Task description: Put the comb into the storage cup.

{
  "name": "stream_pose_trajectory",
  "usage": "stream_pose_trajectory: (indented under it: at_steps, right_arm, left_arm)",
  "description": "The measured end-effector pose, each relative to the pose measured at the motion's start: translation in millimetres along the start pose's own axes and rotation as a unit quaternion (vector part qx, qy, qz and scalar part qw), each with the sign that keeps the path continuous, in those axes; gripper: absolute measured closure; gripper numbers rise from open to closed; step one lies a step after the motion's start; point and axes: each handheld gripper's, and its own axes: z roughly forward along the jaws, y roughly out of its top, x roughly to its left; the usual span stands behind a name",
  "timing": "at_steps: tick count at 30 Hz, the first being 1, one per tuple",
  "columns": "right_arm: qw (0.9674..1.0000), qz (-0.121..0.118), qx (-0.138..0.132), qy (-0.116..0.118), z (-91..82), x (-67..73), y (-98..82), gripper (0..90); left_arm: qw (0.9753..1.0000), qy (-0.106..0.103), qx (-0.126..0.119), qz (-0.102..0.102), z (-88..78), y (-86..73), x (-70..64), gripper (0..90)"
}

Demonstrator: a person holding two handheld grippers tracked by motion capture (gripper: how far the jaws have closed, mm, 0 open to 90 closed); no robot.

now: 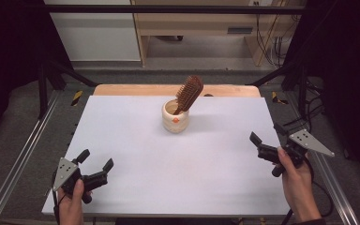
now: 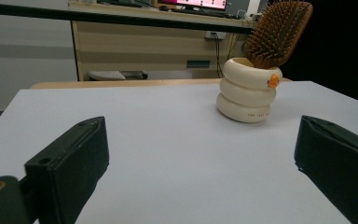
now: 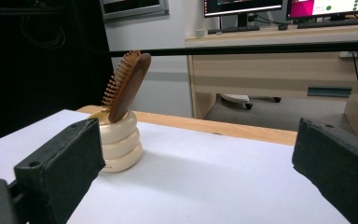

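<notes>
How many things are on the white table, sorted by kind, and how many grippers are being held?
Wooden hairbrush: 1, standing tilted in the cup
Cream ribbed cup: 1
Handheld grippers: 2, left gripper and right gripper, both open
Total: 4

On the one white table (image 1: 136, 187) there is one cream holder (image 1: 175, 116), built of three stacked rings, toward twelve o'clock from the table's middle, and one wooden hairbrush (image 1: 189, 93) stands in it, head up and tilted toward one o'clock. Two grippers are in sight, the left gripper (image 1: 95, 160) at about seven o'clock and the right gripper (image 1: 268, 133) at about four o'clock. Each is carried by one hand, so two hands: left hand (image 1: 71, 205) and right hand (image 1: 297, 183).
</notes>
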Motion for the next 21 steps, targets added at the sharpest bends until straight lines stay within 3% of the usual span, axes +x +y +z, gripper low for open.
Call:
stream_pose_trajectory:
  at_steps: [21]
  right_arm:
    - [0.9998,0.006,0.012,-0.012,-8.8,-8.0,-27.9,1.9]
  left_arm:
    - [1.0,0.001,0.002,0.001,0.2,-0.5,0.7,3.2]
